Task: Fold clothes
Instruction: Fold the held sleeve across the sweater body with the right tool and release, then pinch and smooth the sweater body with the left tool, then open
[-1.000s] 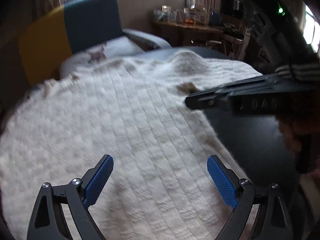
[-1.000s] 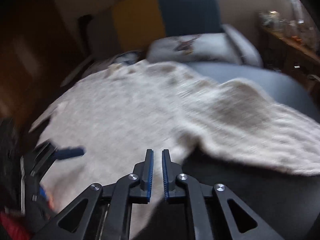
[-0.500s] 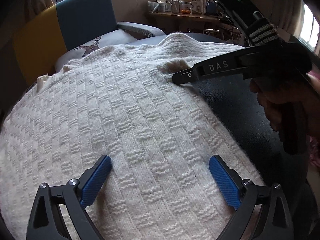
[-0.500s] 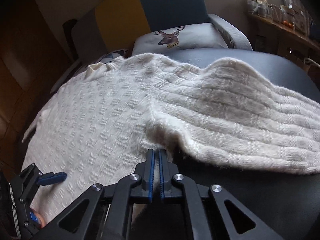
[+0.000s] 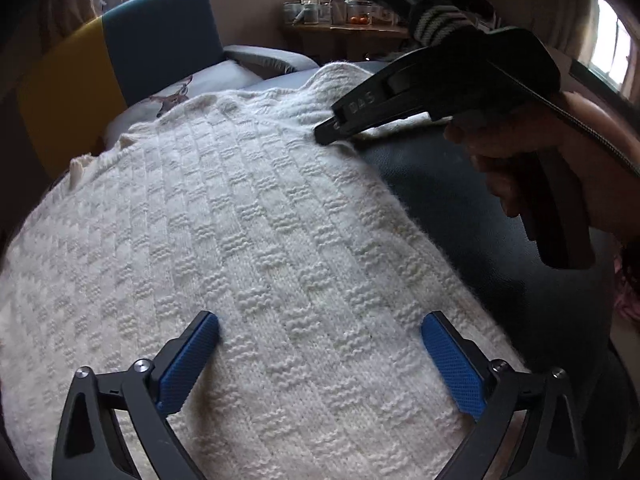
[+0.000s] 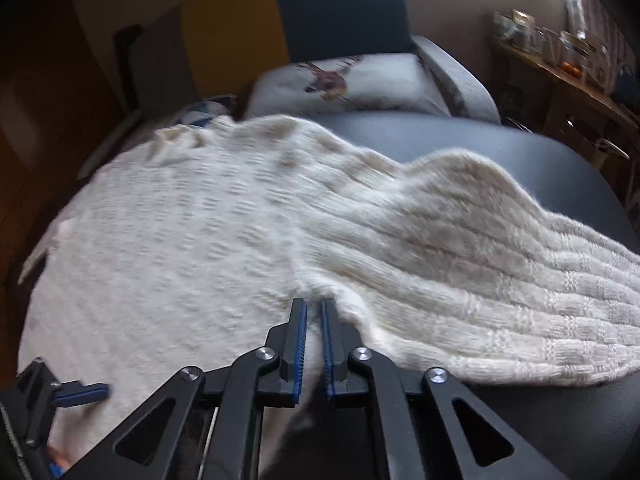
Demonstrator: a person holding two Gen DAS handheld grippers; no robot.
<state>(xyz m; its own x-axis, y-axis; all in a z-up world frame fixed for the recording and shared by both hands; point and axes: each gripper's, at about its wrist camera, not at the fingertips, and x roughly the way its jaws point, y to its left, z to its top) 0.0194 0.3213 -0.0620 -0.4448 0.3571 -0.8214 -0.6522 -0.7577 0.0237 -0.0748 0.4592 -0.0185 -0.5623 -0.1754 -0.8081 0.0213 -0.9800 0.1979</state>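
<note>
**Sweater spread flat, right tongs pinched at the armpit**

While the cream sweater (image 5: 248, 240) lies spread over the dark table (image 5: 460, 208), my left gripper (image 5: 320, 344) hangs above its body with the blue pads (image 5: 192, 356) splayed wide and nothing between them. From that camera the knit fills the frame from 7 to 12 o'clock, and the bare table shows at 3 o'clock.

My right gripper (image 6: 314, 320) is nearly closed, with only a thin gap between the pads. Its tips sit at the fold where the sleeve (image 6: 480, 280) meets the body; cream knit seems to run into the gap, though the blur there leaves me unsure how much cloth is truly pinched. The sleeve stretches away toward 3 o'clock across the table.

Seen from the left camera, the right gripper comes in from 2 o'clock, held by a hand (image 5: 560, 160), its tip touching the sweater's edge. Behind the table, at 11 o'clock, stands a yellow-and-blue chair (image 5: 120, 60) with a deer cushion (image 6: 352, 80) on its seat.
</note>
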